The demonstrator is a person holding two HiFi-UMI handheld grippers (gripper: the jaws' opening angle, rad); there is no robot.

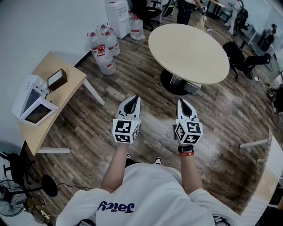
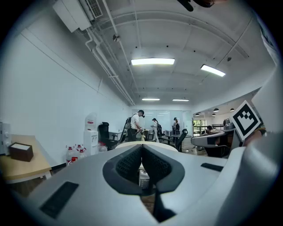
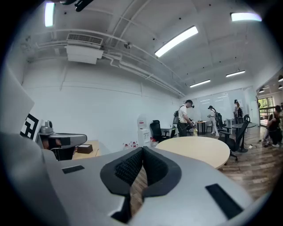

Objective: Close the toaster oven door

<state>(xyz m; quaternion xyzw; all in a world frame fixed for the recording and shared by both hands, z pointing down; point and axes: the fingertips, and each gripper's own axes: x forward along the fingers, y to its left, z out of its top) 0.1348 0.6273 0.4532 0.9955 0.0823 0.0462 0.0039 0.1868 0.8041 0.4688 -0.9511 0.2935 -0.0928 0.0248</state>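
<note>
The white toaster oven [image 1: 27, 93] stands on a light wooden side table [image 1: 70, 88] at the far left, with its glass door [image 1: 38, 113] hanging open toward the table's front. Both grippers are held side by side over the wood floor, well right of the oven and apart from it. My left gripper [image 1: 134, 101] is shut with nothing in it, and its pads meet in the left gripper view [image 2: 141, 149]. My right gripper [image 1: 182, 104] is likewise shut and empty [image 3: 142, 151].
A small brown box [image 1: 57, 79] sits on the side table beside the oven. A round beige table [image 1: 189, 52] stands ahead on the right. Water jugs [image 1: 105, 53] and a dispenser [image 1: 117, 12] line the wall. People stand at the far end [image 2: 138, 125].
</note>
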